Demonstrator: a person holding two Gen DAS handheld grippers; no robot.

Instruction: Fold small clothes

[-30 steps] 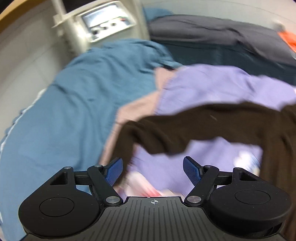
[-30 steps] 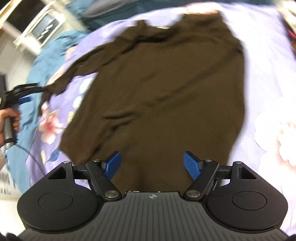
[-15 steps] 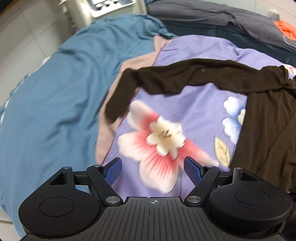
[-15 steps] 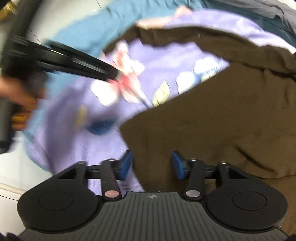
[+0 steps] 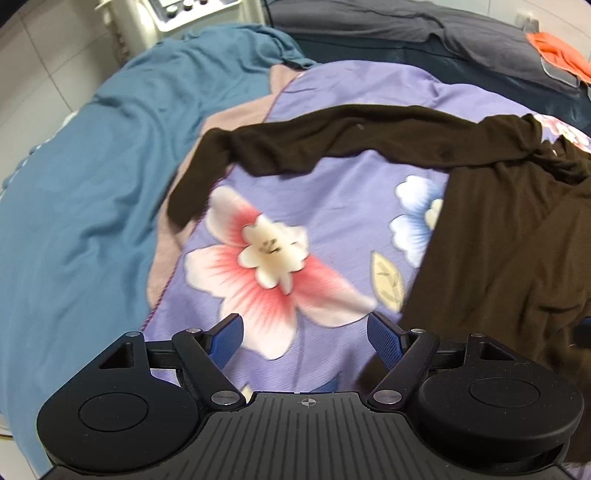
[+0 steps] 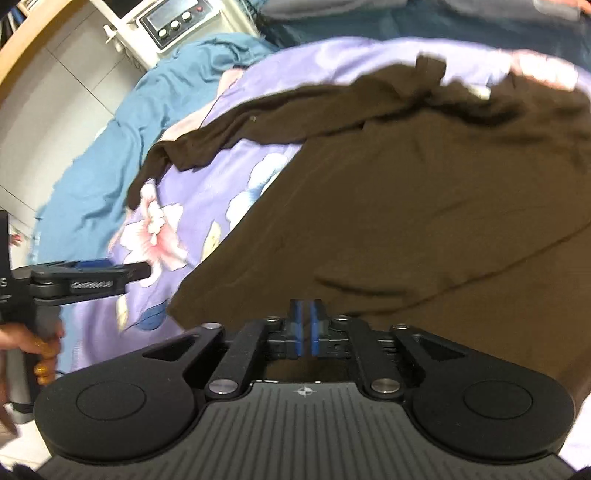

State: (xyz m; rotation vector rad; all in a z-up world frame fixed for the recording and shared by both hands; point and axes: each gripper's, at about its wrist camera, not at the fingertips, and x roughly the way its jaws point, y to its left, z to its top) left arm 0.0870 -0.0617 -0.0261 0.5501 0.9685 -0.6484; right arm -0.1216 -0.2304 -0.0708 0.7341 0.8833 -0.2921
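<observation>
Soft, even indoor light is seen in both views, with no glare and only faint shadows. Straight lines are bent strongly toward the fisheye edges. Motion blur is seen on the floral bedspread (image 5: 280, 206) and the brown shirt (image 6: 424, 192).

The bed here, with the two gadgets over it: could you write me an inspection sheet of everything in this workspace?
Surface: purple flowered bedspread on a bed, with a blue sheet alongside.
Job's things: brown long-sleeved top spread out, one sleeve stretched sideways across the bedspread.
Clutter: orange cloth and a grey blanket at the far edge.
Grippers: left gripper has its jaws wide apart, above the pink flower, holding nothing. Right gripper has its jaws closed at the near hem of the top; whether cloth is pinched is hard to see.
Cables: nothing seen.
Surroundings: white appliance with knobs beyond the bed, a tiled wall.
</observation>
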